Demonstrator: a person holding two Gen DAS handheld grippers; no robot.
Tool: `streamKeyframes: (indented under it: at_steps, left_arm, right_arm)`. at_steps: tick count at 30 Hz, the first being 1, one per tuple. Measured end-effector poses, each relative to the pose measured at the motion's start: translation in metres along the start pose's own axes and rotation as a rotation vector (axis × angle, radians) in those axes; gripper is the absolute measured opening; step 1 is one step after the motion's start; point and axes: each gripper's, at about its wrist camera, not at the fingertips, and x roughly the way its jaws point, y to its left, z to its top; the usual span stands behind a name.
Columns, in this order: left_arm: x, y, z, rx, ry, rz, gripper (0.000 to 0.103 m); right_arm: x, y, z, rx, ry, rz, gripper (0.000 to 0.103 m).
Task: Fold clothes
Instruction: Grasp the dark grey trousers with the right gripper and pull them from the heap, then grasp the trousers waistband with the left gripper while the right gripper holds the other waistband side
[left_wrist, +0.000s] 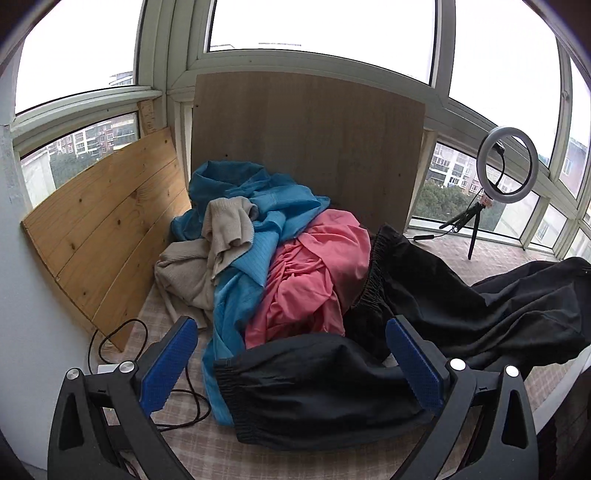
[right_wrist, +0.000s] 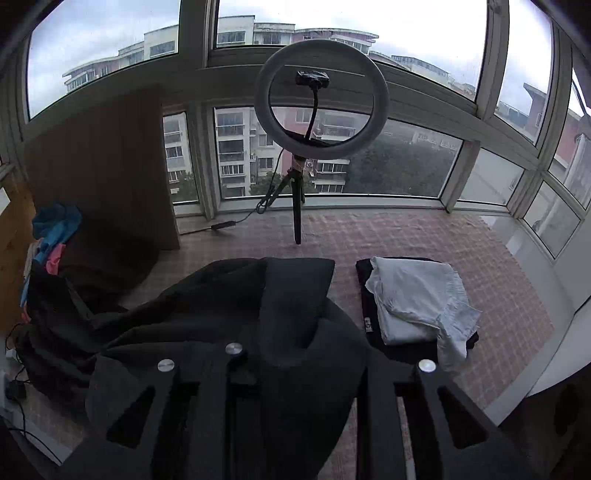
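Left gripper (left_wrist: 291, 363) was spread wide, its blue pads (left_wrist: 168, 363) standing on either side of the elastic cuff of the black trousers (left_wrist: 321, 391) without touching the cloth; this placement suggested a lineup for a pinch on that leg end. Right gripper (right_wrist: 295, 369) was buried under black fabric (right_wrist: 229, 325) draped over its fingers, so its jaw state could not be told, though the drape suggested that it was carrying the far end of the same garment clear of the surface, probably to stretch it flat.

Near left of the left gripper, a dark cable (left_wrist: 188, 402) looped across the checked mat (left_wrist: 207, 454) close to the cuff and could snag a low approach. Behind the cuff, the unsorted heap lay against the trousers: a pink garment (left_wrist: 314, 269), a blue garment (left_wrist: 258, 206) and a beige knit (left_wrist: 221, 229) on top. The trousers' waistband (left_wrist: 373, 273) touched the pink garment, so dragging could disturb the heap.

To the right, a white folded garment (right_wrist: 417, 299) rested on a dark folded one (right_wrist: 406, 350), forming the finished stack. Farther off stood a ring light (right_wrist: 321, 99) on a tripod, with wooden boards (left_wrist: 303, 147) leaning against the windows (left_wrist: 321, 26).
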Motion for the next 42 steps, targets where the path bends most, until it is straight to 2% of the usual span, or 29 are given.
streamKeyframes:
  at_steps: [1,3,4,5,13,16,20,23,27,31,32,33,34,35,38,40,42]
  left_arm:
    - [0.007,-0.013,-0.002,0.018,0.019,-0.023,0.102]
    - [0.022,-0.038,-0.009,0.051,0.058,-0.064,0.102]
    - [0.028,-0.051,-0.012,0.067,0.078,-0.081,0.102]
    - [0.035,-0.064,-0.016,0.082,0.098,-0.099,0.102]
    - [0.081,-0.186,-0.047,0.181,0.251,-0.24,0.102]
    - [0.098,-0.234,-0.047,0.214,0.27,-0.252,0.102]
    - [0.122,-0.296,-0.044,0.249,0.285,-0.26,0.102]
    - [0.15,-0.332,-0.032,0.236,0.277,-0.229,0.102]
    - [0.159,-0.329,-0.031,0.202,0.296,-0.174,0.102]
    - [0.166,-0.324,-0.031,0.169,0.315,-0.12,0.102]
    - [0.168,-0.323,-0.031,0.16,0.32,-0.106,0.102]
    - [0.169,-0.321,-0.031,0.152,0.325,-0.093,0.102]
    - [0.171,-0.32,-0.031,0.143,0.33,-0.079,0.102]
    - [0.173,-0.319,-0.031,0.135,0.335,-0.066,0.102]
    - [0.176,-0.316,-0.029,0.121,0.341,-0.042,0.102]
    - [0.176,-0.316,-0.026,0.133,0.333,-0.057,0.102]
    - [0.175,-0.317,-0.023,0.144,0.324,-0.072,0.102]
  right_arm:
    - [0.016,-0.016,-0.019,0.023,0.067,-0.019,0.024]
    - [0.031,-0.033,-0.047,0.049,0.106,-0.006,0.036]
    - [0.037,-0.04,-0.061,0.061,0.12,0.003,0.048]
    - [0.042,-0.047,-0.07,0.065,0.126,-0.003,0.052]
    - [0.1,-0.122,-0.102,0.155,0.225,0.02,0.057]
    - [0.124,-0.136,-0.103,0.145,0.25,0.062,0.058]
    - [0.154,-0.138,-0.091,0.101,0.256,0.142,0.058]
    - [0.182,-0.133,-0.069,0.06,0.241,0.215,0.059]
    - [0.232,-0.119,-0.031,0.041,0.243,0.345,0.062]
    - [0.281,-0.083,-0.013,-0.029,0.318,0.458,0.064]
    - [0.288,-0.075,-0.014,-0.034,0.337,0.499,0.063]
    - [0.288,-0.068,-0.016,-0.036,0.334,0.568,0.056]
    - [0.286,-0.061,-0.018,-0.037,0.326,0.645,0.02]
    - [0.276,-0.058,-0.021,-0.044,0.304,0.677,0.002]
    - [0.233,-0.058,-0.028,-0.065,0.215,0.725,0.001]
    - [0.19,-0.073,-0.029,-0.071,0.125,0.74,0.001]
    - [0.143,-0.109,-0.035,-0.054,0.05,0.736,0.0]
